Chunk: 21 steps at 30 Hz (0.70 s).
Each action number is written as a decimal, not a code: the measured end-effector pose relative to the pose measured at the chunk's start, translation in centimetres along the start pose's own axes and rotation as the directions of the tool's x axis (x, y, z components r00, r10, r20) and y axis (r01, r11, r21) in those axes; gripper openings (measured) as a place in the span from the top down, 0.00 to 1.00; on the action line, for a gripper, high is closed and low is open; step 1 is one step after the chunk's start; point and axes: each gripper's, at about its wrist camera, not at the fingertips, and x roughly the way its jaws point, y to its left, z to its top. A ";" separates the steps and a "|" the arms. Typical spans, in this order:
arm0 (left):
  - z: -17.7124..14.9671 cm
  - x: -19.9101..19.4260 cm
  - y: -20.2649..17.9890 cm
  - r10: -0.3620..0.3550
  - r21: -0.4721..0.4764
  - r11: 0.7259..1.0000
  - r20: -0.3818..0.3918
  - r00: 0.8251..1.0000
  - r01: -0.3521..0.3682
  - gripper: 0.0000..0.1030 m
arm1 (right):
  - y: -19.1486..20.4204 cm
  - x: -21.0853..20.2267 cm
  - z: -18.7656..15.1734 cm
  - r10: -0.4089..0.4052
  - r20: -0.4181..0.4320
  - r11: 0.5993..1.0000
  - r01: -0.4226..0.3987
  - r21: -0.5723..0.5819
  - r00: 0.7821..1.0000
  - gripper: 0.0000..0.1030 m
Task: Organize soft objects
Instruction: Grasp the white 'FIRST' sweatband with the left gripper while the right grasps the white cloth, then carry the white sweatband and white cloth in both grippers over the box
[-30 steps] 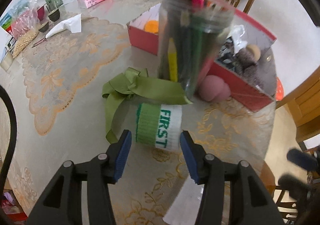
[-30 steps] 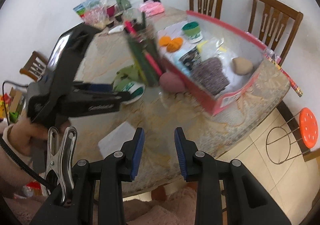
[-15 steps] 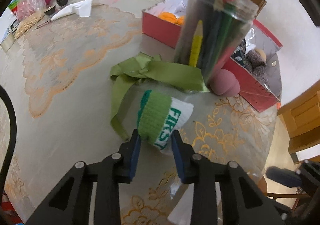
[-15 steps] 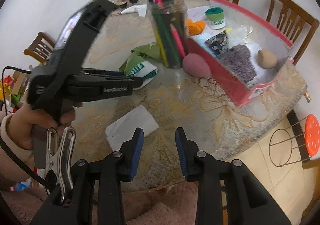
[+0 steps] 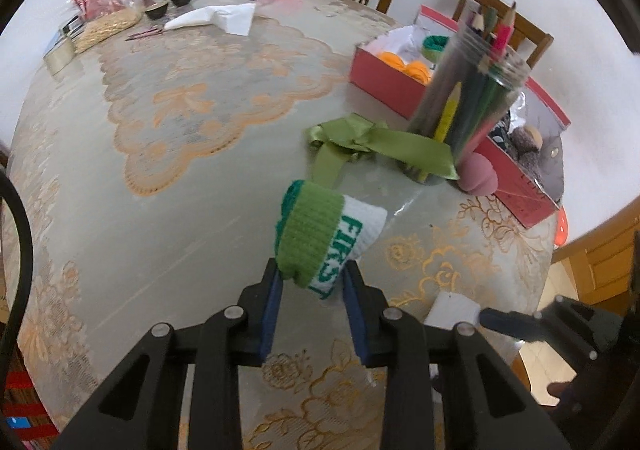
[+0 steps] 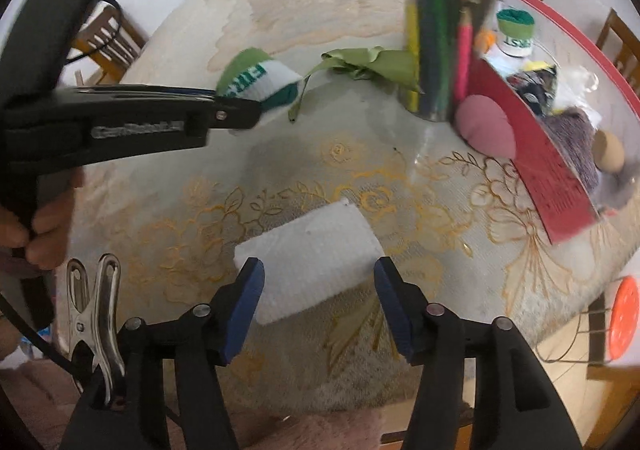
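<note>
Wristband (image 5: 326, 238), knitted green and white with lettering, is pinched between the blue pads of the left gripper (image 5: 312, 290) and appears lifted clear of the table (image 5: 160, 178); the grasp falls on the lower end of the band, so most of it stands free beyond the fingertips, presumably for carrying to the red box (image 5: 384, 84) ahead and to the right. Right gripper (image 6: 320, 282) hangs spread just above the table edge, its fingers straddling a folded white tissue (image 6: 308, 254) without visibly touching it, a pose that suggests the next pick. One green ribbon (image 5: 372, 142) lies just ahead of the left gripper, partly against one clear jar of coloured pencils (image 5: 468, 102). One pink sponge (image 6: 486, 130) rests against the box wall. Inside the box the right wrist view shows one matching wristband (image 6: 516, 32), a grey knitted item (image 6: 572, 142) and one tan ball (image 6: 608, 150); other contents are too blurred to count.
</note>
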 end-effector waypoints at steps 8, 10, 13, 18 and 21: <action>-0.5 -0.7 1.0 0.013 -0.028 1.000 0.007 1.000 -0.013 0.70 | 0.9 1.0 0.8 -0.016 -0.009 0.999 0.015 -0.035 1.000 0.43; -0.5 -0.9 1.1 0.013 -0.030 0.999 0.010 1.000 -0.012 0.69 | 1.3 1.5 1.0 -0.020 -0.012 0.999 0.020 -0.042 1.000 0.43; -0.5 -1.0 1.0 0.014 -0.030 0.999 0.016 1.000 -0.014 0.69 | 1.2 1.8 1.0 -0.018 -0.011 0.999 0.018 -0.039 1.000 0.45; -0.5 -1.1 0.8 0.016 -0.025 1.000 0.016 1.000 -0.015 0.69 | 0.7 1.4 0.6 -0.011 0.008 1.000 0.011 -0.009 1.000 0.65; -0.4 -1.2 0.7 0.016 -0.022 1.000 0.019 1.000 -0.015 0.69 | 0.8 1.1 0.4 -0.003 0.023 1.000 0.004 -0.018 1.000 0.73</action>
